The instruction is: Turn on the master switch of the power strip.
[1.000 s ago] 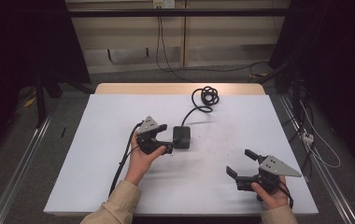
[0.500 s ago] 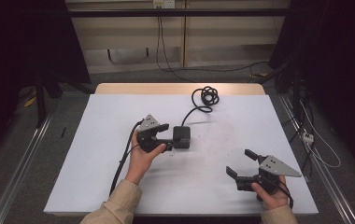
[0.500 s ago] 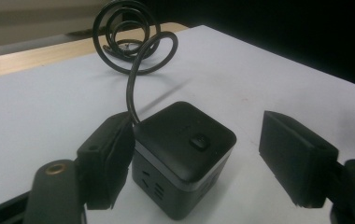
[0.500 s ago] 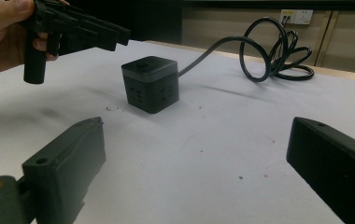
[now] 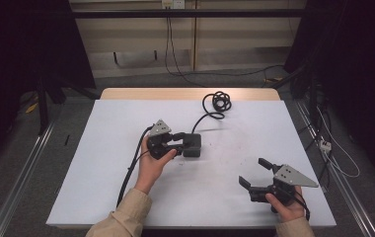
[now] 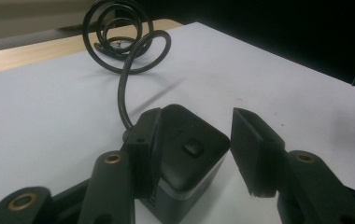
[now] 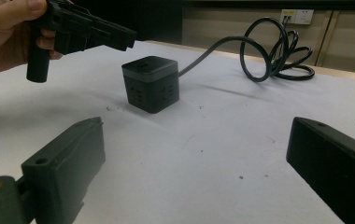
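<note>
Two grippers were over the white desk (image 5: 101, 173). The left gripper (image 5: 181, 143) was at the black cube power block (image 5: 192, 144), which stood near the middle of the desk. Its fingers (image 6: 255, 154) were spread and straddled the cube's top: one pad lay against one side, while the other stood just clear of the opposite side, so no pinch had been made. This placement suggested a grasp was being lined up across the cube's width. The block's cord (image 5: 203, 118) ran from its far side to a loose coil (image 5: 220, 101) near the desk's far edge, slack enough, in my judgement, not to resist a lift. The right gripper (image 5: 255, 173) rested low near the person's edge, well apart from the cube, fingers wide and empty, apparently in reserve.
</note>
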Motion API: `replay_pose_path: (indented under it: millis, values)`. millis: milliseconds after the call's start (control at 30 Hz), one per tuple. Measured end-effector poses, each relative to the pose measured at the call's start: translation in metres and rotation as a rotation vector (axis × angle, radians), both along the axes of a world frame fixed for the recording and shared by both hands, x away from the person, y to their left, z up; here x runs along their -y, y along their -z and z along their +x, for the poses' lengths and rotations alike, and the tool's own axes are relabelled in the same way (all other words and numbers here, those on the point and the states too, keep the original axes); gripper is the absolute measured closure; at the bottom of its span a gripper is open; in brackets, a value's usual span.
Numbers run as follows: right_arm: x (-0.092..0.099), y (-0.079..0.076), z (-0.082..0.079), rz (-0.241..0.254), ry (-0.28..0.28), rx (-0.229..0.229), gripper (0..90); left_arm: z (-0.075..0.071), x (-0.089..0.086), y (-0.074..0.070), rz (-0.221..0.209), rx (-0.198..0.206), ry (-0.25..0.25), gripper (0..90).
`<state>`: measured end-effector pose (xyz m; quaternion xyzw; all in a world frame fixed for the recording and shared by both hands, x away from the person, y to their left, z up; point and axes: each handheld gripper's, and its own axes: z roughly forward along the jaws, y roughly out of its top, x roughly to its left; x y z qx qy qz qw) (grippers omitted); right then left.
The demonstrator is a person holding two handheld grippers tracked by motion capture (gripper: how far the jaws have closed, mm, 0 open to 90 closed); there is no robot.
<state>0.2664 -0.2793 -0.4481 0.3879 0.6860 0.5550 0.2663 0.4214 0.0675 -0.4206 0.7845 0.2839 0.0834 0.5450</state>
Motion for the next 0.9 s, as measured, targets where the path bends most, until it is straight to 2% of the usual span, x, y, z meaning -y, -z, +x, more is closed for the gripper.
replay_pose_path:
  millis: [167,400,533,700,900]
  values:
    - [0.0001,-0.0002,-0.0001,0.002,0.001,0.002,3.9,0.0011,-0.0005,0.0003,0.005,-0.004,-0.004,59.8]
    - [-0.0003,-0.0002,-0.0001,0.001,0.0,0.003,3.9,0.0027,0.0001,0.0008,0.003,-0.019,0.008,72.0]
    - [-0.0006,-0.0003,-0.0002,-0.001,-0.001,0.003,3.9,0.0036,0.002,0.0002,0.016,-0.026,0.018,77.5]
    - [-0.0003,-0.0003,-0.0002,0.002,0.0,0.005,3.9,0.004,0.0076,-0.0006,0.018,-0.031,0.035,81.4]
    - [0.0003,-0.0005,-0.0005,0.004,0.002,0.005,3.9,0.0059,0.0089,-0.0002,0.019,-0.039,0.031,84.2]
